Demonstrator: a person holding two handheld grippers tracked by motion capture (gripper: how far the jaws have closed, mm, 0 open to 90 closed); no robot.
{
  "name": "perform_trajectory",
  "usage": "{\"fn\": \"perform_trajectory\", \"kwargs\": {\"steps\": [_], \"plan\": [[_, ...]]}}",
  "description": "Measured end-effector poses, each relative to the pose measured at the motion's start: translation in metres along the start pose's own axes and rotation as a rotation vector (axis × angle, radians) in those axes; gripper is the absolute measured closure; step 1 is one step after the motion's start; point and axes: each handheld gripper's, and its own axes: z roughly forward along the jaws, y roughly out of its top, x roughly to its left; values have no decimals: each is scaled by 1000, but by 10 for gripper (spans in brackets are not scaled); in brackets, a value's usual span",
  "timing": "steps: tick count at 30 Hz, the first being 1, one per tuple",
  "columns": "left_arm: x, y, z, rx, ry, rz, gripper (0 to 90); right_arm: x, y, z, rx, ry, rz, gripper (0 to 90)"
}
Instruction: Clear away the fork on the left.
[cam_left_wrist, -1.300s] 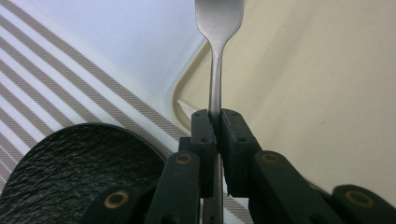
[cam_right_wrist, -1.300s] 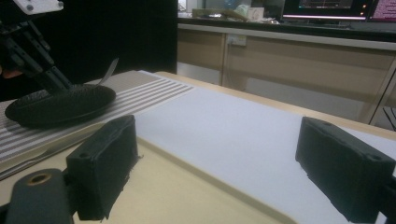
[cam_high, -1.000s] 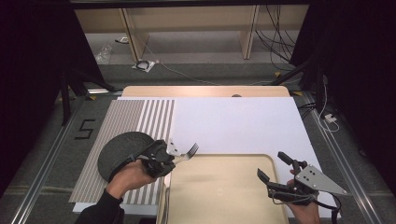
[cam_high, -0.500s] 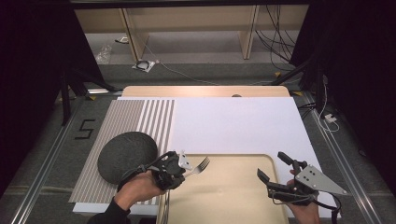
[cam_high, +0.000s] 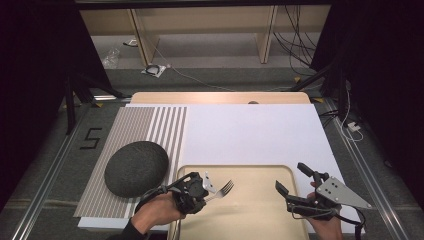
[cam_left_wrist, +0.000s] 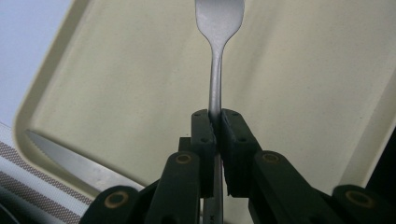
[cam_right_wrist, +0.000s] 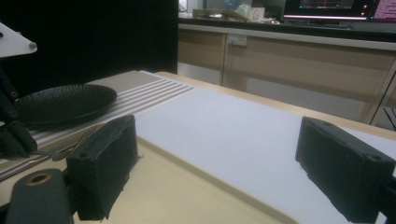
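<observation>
Two grippers work at the beige tray (cam_high: 240, 220). The left gripper (cam_high: 200, 189) pinches a fork (cam_left_wrist: 215, 70) by its handle, jaws pressed tight on it, tines out over the tray's left part. A knife (cam_left_wrist: 70, 161) (its serrated edge seems to face inward) lies by the tray's left rim. The right gripper (cam_high: 295, 185) waits over the tray's right edge, jaws spread, empty. The dark plate (cam_high: 136, 167) sits left of the tray. Judging by this, the fork is mid-carry; next it needs lowering flat beside the knife, then release.

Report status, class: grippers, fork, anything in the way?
Left gripper shut on fork, over tray. Right gripper open, empty. Knife on tray edge, beside path.
</observation>
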Motion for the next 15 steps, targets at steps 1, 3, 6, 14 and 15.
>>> {"fn": "perform_trajectory", "kwargs": {"steps": [1,3,6,14,15], "plan": [[-2,1,1,3,-4,4,837,0,0,0,0,0,-2,136],[-6,2,3,7,-15,10,837,0,0,0,2,-1,-1,136],[-11,4,7,17,-29,14,838,1,0,0,1,0,-4,136],[-23,6,16,43,-64,17,838,1,0,1,3,2,-3,136],[-23,6,17,45,-65,15,837,1,0,1,1,2,-4,136]]}}
